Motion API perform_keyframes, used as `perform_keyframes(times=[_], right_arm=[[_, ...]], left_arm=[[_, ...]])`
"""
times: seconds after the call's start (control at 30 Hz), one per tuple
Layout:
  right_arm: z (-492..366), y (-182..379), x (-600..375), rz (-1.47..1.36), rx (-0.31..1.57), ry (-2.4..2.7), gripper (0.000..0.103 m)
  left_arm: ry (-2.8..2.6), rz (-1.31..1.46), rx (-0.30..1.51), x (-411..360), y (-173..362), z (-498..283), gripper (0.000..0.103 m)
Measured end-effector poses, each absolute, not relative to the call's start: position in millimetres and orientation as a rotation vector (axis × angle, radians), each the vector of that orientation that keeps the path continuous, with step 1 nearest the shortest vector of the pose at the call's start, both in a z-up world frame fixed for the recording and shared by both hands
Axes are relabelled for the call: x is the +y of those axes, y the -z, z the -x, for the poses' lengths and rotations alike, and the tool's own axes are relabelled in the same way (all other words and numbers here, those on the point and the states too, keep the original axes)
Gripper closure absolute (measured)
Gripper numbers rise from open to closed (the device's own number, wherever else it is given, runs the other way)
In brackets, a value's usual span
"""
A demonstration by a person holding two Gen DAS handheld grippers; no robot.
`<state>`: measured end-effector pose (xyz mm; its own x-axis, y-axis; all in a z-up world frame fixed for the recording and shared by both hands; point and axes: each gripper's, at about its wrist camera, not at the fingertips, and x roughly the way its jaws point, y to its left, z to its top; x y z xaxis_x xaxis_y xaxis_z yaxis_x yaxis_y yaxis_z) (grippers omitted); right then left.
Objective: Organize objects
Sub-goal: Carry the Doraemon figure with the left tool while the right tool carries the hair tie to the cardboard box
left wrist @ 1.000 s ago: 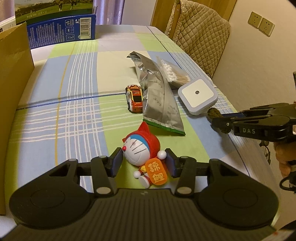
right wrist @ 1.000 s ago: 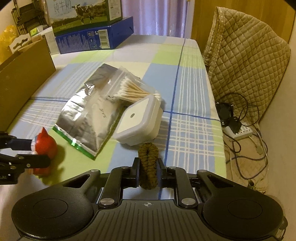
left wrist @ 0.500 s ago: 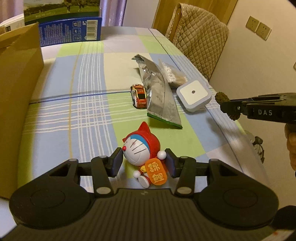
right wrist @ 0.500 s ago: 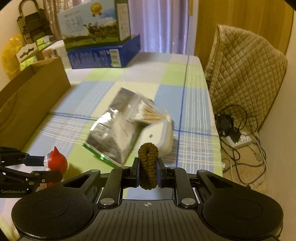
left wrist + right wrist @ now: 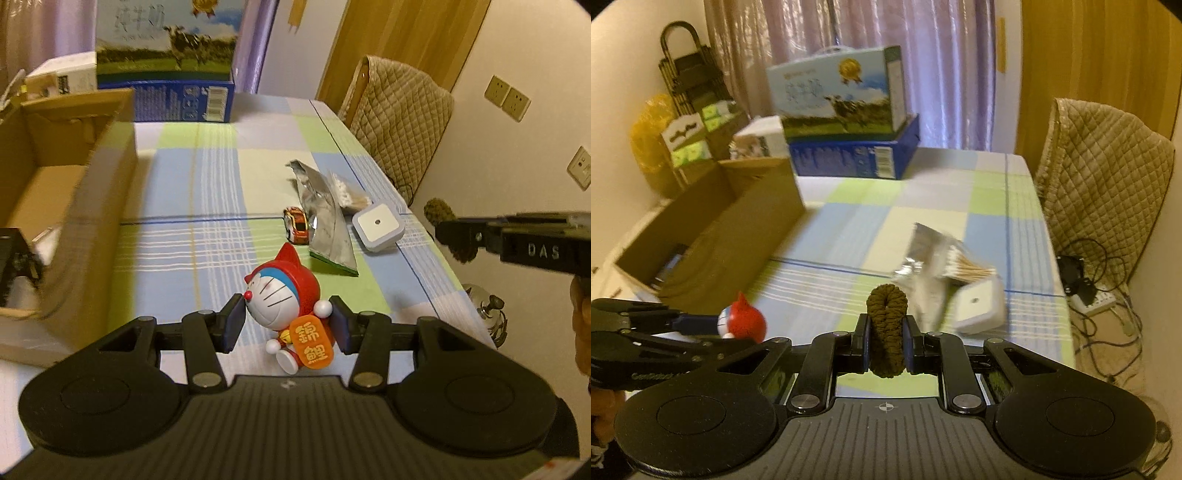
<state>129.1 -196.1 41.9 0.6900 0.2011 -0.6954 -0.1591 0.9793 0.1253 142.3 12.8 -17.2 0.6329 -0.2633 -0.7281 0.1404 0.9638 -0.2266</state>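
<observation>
Left wrist view: a red-hooded cat figurine (image 5: 282,295) is clamped between the left gripper (image 5: 286,323) jaws above the checked tabletop (image 5: 207,192), beside a cardboard box (image 5: 74,206), while a brown hair tie (image 5: 887,330) is pinched in the right gripper (image 5: 886,341) jaws.

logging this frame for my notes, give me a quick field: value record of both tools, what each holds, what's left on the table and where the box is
left tool: shut on cat figurine
right tool: shut on brown hair tie
left on table: toy car, foil pouch, cotton swab bag, white square device
cardboard box: open, left side of table
</observation>
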Motion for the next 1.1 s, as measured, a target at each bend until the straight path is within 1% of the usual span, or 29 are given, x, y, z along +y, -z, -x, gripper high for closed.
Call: perform_keyframes(times=[0.47, 0.8, 1.1], right_arm=[[-81.8, -61.8, -132.5, -0.083, 0.751, -0.272, 0.089], [-84.6, -67.2, -83.8, -0.054, 0.752, -0.361, 0.089], [-97.0, -72.6, -42.8, -0.029, 0.740, -0.422, 0.089]], left_arm=[[0.171, 0.149, 0.783, 61.6, -30.1, -88.0, 0.060], [0.094, 0.120, 0.747, 105.4, -52.9, -59.1, 0.060], [0.028, 0.114, 0.739, 150.4, -68.5, -55.8, 0.060]])
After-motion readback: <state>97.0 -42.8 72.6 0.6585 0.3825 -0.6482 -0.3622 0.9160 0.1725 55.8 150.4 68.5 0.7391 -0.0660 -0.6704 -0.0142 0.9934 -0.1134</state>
